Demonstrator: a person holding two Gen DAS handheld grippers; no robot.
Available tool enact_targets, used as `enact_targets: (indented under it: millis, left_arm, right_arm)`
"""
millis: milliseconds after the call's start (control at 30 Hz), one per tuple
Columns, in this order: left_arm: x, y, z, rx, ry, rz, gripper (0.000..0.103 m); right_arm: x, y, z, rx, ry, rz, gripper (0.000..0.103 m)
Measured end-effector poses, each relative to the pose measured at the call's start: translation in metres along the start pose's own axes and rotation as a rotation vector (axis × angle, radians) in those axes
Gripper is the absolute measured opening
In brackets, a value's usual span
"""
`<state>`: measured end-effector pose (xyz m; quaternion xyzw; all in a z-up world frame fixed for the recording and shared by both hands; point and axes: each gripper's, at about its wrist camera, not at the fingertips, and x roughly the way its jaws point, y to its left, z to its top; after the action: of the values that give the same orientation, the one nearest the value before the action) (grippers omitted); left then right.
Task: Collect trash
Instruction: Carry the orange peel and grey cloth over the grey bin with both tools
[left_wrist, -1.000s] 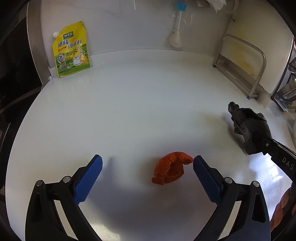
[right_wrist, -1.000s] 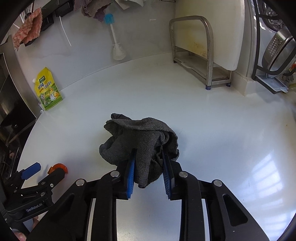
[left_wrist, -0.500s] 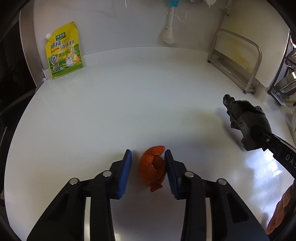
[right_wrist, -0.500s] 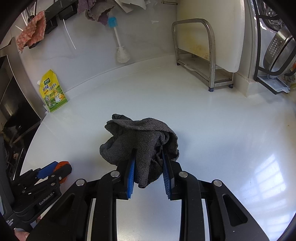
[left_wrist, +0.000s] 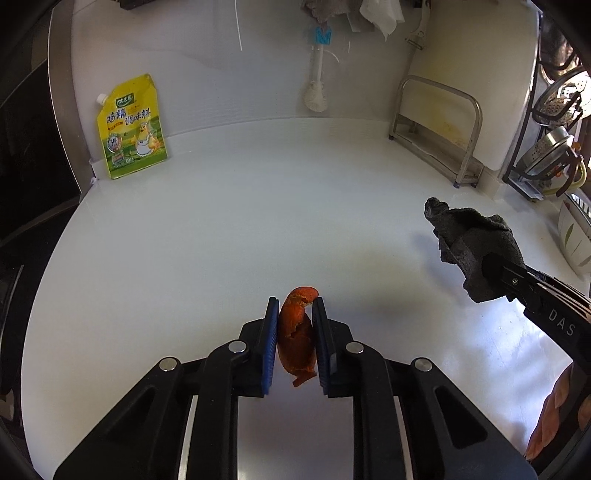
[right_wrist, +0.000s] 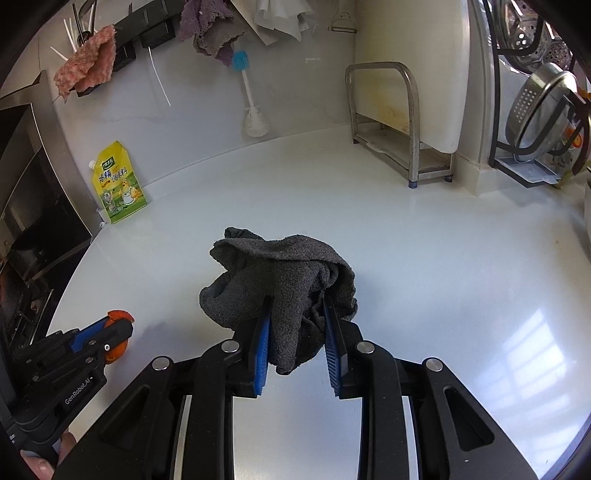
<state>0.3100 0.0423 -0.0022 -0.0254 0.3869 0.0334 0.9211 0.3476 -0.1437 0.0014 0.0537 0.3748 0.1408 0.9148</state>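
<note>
Between the blue pads of the left hand-held gripper (left_wrist: 294, 334), whose jaws have just closed from wide open, sits the orange peel (left_wrist: 296, 338), pinched just above the counter (left_wrist: 229, 236). So it is ready to carry off. The right hand-held gripper (right_wrist: 297, 341) stays clamped on a grey cloth (right_wrist: 280, 280). No bin is in view.

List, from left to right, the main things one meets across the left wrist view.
Yellow seasoning pouch → orange peel between the left gripper fingers → white bottle brush on the wall → metal rack → grey cloth in the right gripper.
</note>
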Motion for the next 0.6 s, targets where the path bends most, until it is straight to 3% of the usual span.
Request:
enact_targets:
  millis: [167, 600]
  left_arm:
    - [-0.025, -0.003, -0.018, 0.031, 0.013, -0.051, 0.018]
    - [-0.104, -0.005, -0.088, 0.091, 0.021, -0.113, 0.018]
  right_arm:
    - [-0.032, 0.012, -0.032, -0.028, 0.009, -0.048, 0.025]
    - [-0.147, 0.023, -0.125, 0.066, -0.038, -0.129, 0.025]
